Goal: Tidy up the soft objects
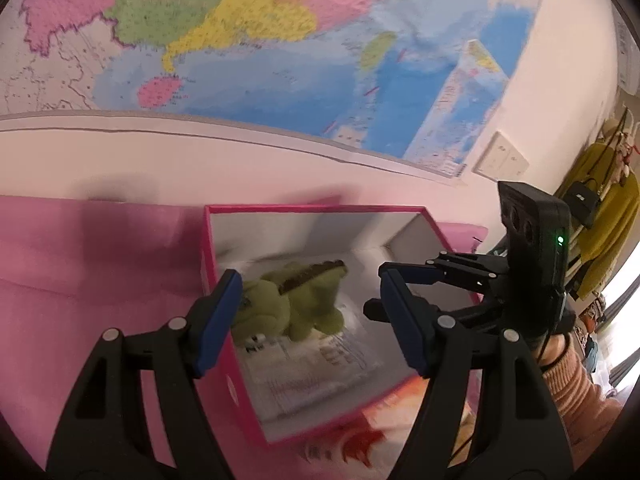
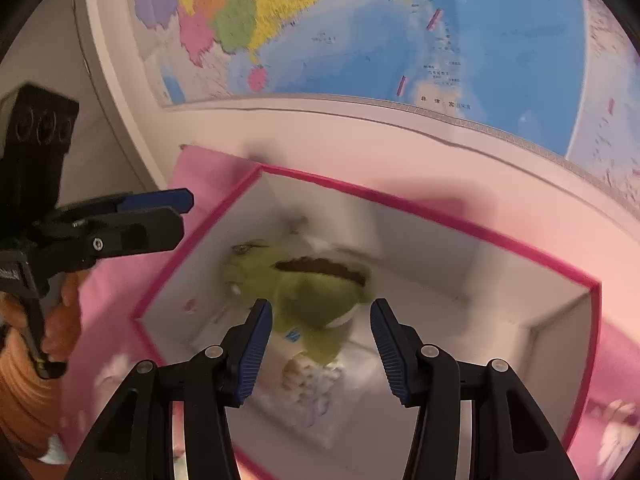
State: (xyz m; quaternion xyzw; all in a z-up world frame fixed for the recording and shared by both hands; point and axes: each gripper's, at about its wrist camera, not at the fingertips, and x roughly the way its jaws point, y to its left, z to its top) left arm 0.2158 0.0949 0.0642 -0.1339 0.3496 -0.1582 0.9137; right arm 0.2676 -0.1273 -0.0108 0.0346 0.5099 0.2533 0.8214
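I am holding my left gripper (image 1: 310, 320) over the left rim of the pink box (image 1: 224, 360), its jaws spread wide with nothing between them. One blue pad is hanging outside the box wall and the other is over the inside, so the gripper is straddling that edge, not reaching for anything. I am probably keeping it there to stay close to the box without blocking the opening.

Moving right, the green plush crocodile (image 1: 292, 300) is lying on the box floor, near the left wall, on top of some printed paper (image 1: 320, 360). From my right wrist view the toy (image 2: 312, 300) is sitting belly down with its dark back ridge facing up and its head toward the far left corner. The picture is blurred, so I cannot make out finer detail on it.

Further right, I am pointing my right gripper (image 2: 320, 348) down into the box (image 2: 400, 196), jaws apart and empty, with the crocodile just ahead between the two pads. Neither pad is touching it, as far as I can tell. I judge the toy is already stowed where it belongs.

The box is resting on pink cloth (image 1: 100, 260) against the wall, under a large map (image 1: 240, 40), which is keeping it from sliding back.
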